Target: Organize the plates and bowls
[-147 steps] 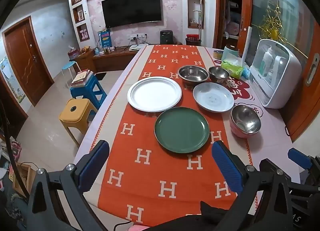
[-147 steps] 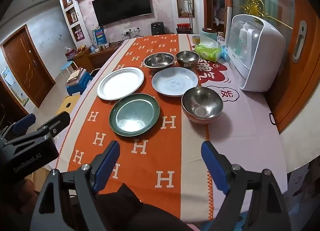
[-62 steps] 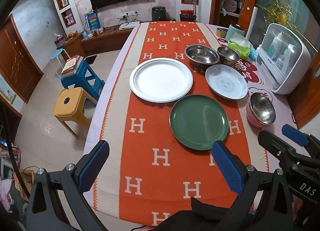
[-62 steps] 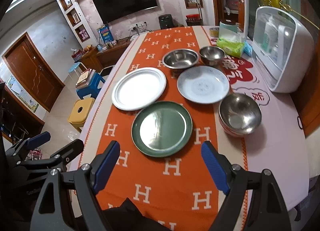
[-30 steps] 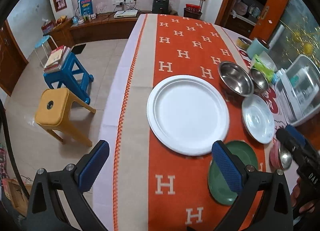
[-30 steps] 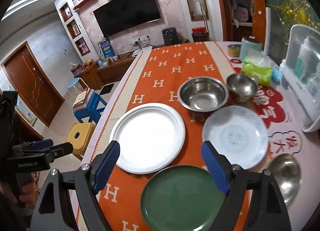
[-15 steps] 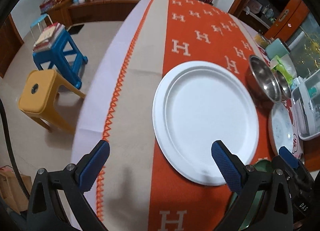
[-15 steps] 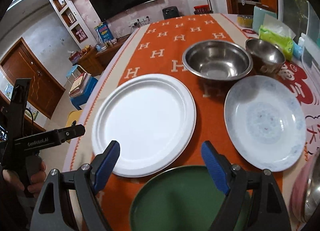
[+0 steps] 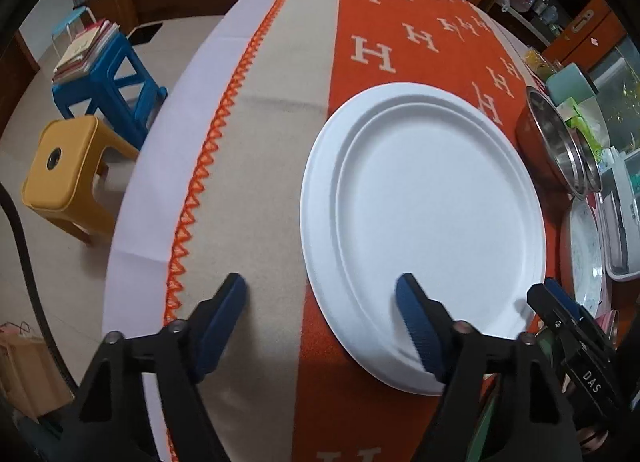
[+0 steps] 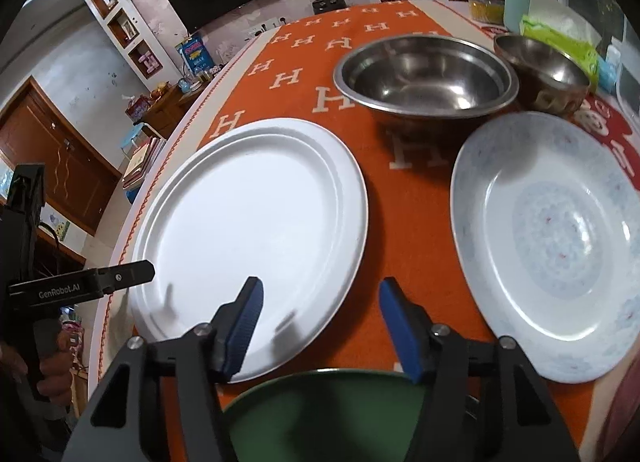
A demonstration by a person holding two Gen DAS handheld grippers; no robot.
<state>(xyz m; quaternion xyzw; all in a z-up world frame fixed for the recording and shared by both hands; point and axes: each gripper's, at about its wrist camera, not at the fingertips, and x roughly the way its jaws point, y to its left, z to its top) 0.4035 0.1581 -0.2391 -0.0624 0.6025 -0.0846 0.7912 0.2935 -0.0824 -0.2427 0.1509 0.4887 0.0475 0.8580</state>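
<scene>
A large white plate lies on the orange H-patterned cloth. My left gripper straddles its near left rim, one finger over the plate and one on the beige border. Its jaws are closing, the pads not pressing. My right gripper straddles the white plate's near right rim, jaws also closing, pads clear of it. A green plate lies just below it. A blue-patterned plate, a big steel bowl and a small steel bowl sit to the right.
The table's left edge drops to a yellow stool and a blue stool stacked with books. A white appliance stands at the far right. A person's hand holds the left tool's handle.
Both grippers have sunk close to the white plate, one on each side of it, and their jaws have narrowed. The plate has not moved.
</scene>
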